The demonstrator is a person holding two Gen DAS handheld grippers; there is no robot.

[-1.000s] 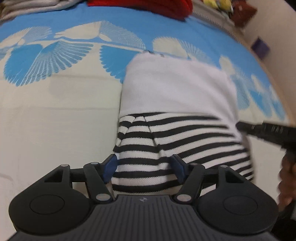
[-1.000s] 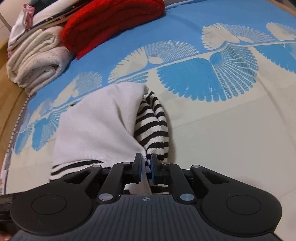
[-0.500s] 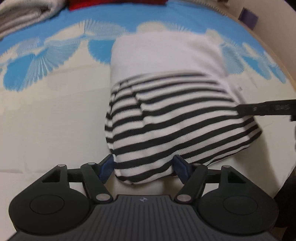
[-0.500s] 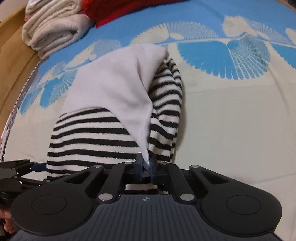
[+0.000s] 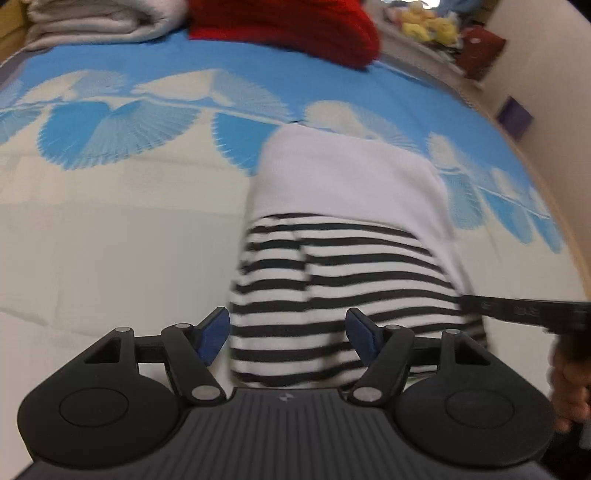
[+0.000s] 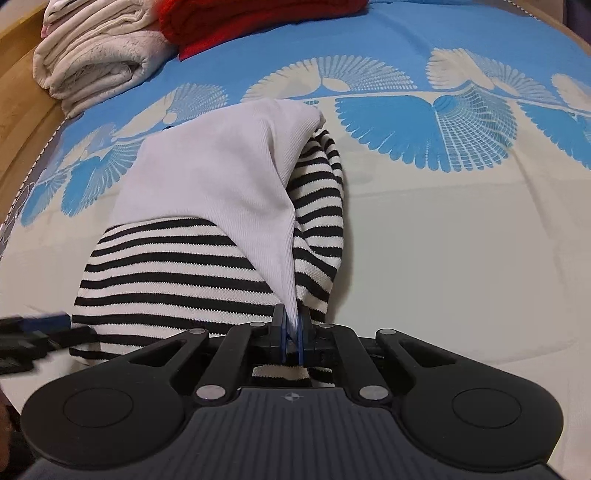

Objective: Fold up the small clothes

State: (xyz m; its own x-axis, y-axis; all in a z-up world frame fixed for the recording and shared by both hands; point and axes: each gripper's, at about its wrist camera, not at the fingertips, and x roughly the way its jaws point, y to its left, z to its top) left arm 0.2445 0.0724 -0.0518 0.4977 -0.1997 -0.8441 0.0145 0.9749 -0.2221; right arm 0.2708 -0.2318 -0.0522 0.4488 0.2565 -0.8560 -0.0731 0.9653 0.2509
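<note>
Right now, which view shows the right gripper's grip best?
Right wrist: the right gripper is pinched shut on the garment edge, seen close up. Left wrist shows only one of its fingers side-on at the garment's right edge.

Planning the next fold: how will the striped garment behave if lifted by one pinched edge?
Probably floppy: the striped garment already sags in soft folds from the right tongs pinching its white layer. Likely light, since that thin pinch raises it. The knit looks grippy, not slippery.

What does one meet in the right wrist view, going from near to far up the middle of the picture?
Right hand-held gripper, shut on the striped garment → its white part → blue-patterned bedcover → red knit.
</note>
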